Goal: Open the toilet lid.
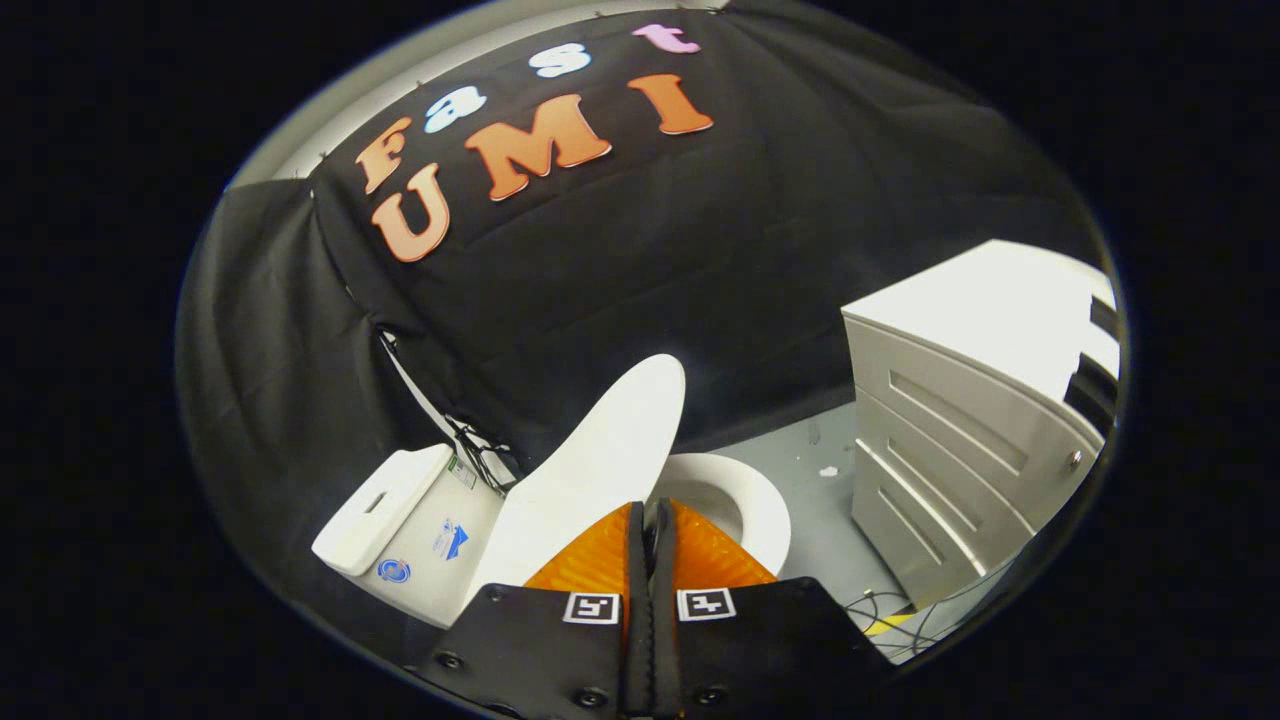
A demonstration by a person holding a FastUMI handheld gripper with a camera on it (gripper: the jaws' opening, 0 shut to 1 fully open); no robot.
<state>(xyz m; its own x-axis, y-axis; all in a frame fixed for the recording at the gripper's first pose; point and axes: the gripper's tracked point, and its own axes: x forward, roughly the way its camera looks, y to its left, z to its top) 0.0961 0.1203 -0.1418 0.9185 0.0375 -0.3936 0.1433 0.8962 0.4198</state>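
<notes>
The gripper [648,515] has its fingers pressed together with nothing between them. Just beyond the tips stands the toilet lid [600,455], raised and tilted up to the left. The open toilet seat [765,510] lies to the right. The tank [395,520] sits left; a white cabinet [960,430] stands far right.

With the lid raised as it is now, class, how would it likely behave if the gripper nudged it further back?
The toilet lid looks like a rigid, smooth shell, so it would probably swing as one piece without bending. Tilted near the tank, it may tip back and rest there. The gripper, fingers together just below it, might slip on the glossy surface.
</notes>
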